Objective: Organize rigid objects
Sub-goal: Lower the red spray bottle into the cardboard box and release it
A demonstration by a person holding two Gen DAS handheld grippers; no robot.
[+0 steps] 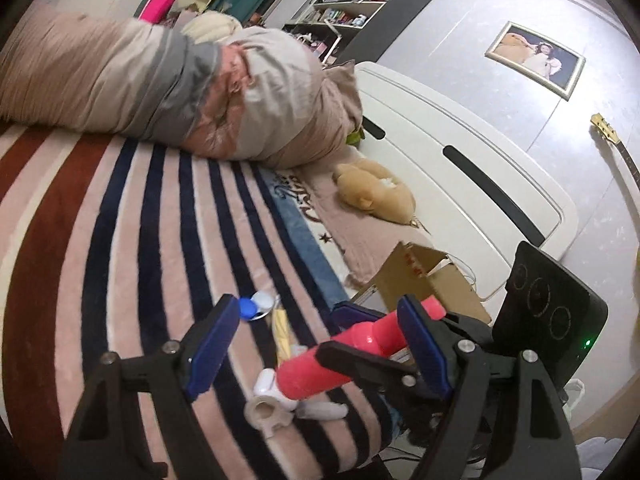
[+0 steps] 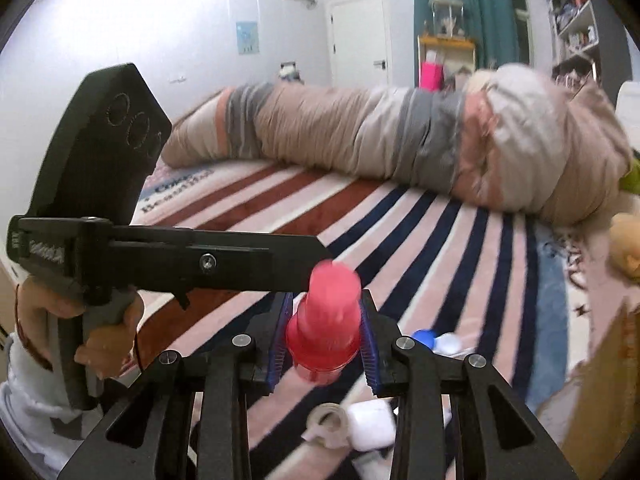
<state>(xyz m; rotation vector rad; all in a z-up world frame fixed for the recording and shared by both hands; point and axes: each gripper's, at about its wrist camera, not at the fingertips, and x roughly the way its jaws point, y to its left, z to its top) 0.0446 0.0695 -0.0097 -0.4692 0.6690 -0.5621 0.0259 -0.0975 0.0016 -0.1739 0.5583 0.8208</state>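
Note:
My right gripper (image 2: pixel 325 340) is shut on a pink plastic bottle (image 2: pixel 326 320) and holds it above the striped blanket (image 2: pixel 400 232). In the left wrist view the bottle (image 1: pixel 340 356) lies between the right gripper's jaws, which cross in front of my left gripper (image 1: pixel 320 344). My left gripper is open and empty beside it. Under them lie a white tape holder (image 1: pixel 268 412), a white case (image 2: pixel 370 424), a blue and white lens case (image 1: pixel 252 306) and a yellow packet (image 1: pixel 282 332).
A cardboard box (image 1: pixel 432 280) stands at the bed's edge by the white headboard (image 1: pixel 460 168). A rolled duvet (image 1: pixel 180 88) lies across the bed. A plush toy (image 1: pixel 372 190) sits near the headboard. Shelves (image 1: pixel 352 4) stand behind.

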